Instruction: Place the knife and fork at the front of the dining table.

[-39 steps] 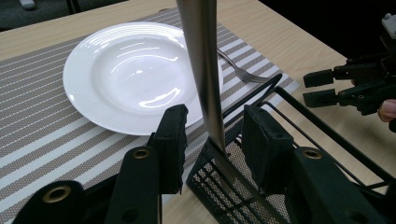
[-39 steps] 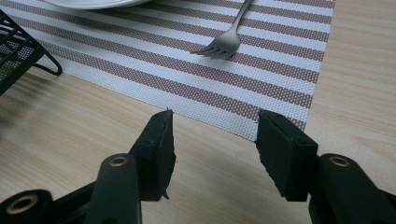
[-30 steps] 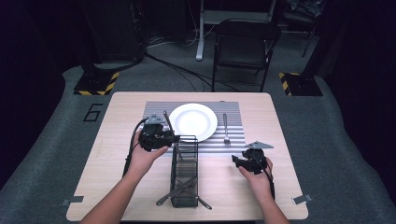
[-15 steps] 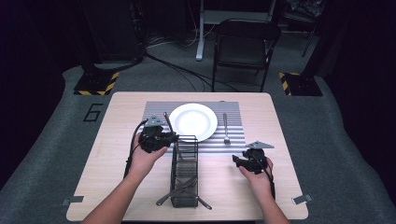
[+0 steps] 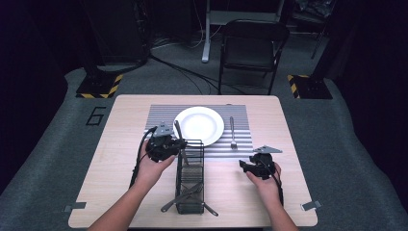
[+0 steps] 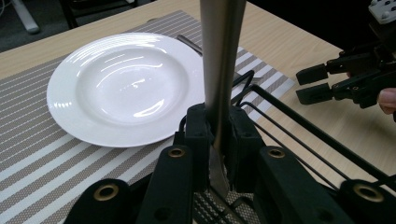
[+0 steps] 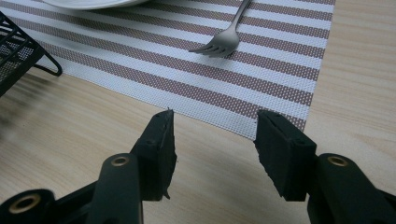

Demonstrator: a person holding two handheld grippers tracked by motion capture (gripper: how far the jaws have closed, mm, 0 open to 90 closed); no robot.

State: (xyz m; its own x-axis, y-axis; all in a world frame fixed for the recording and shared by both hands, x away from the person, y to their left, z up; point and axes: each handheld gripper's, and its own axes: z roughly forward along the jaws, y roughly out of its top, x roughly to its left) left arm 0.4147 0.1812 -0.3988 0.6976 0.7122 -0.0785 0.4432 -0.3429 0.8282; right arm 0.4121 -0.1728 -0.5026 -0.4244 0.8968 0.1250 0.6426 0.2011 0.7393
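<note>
Left tool point(image 6: 219, 154) closed on one knife point(image 6: 220, 70); one plate point(image 6: 121, 88).

knife point(image 6: 219, 70) top cut off, blade hidden

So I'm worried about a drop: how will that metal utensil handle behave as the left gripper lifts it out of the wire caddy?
The utensil handle looks like smooth, polished metal, so it may slip or pivot between the pads of the left gripper. It is probably stiff, not bendy. It could snag the wire caddy on the way up and tip that light-looking rack.
</note>
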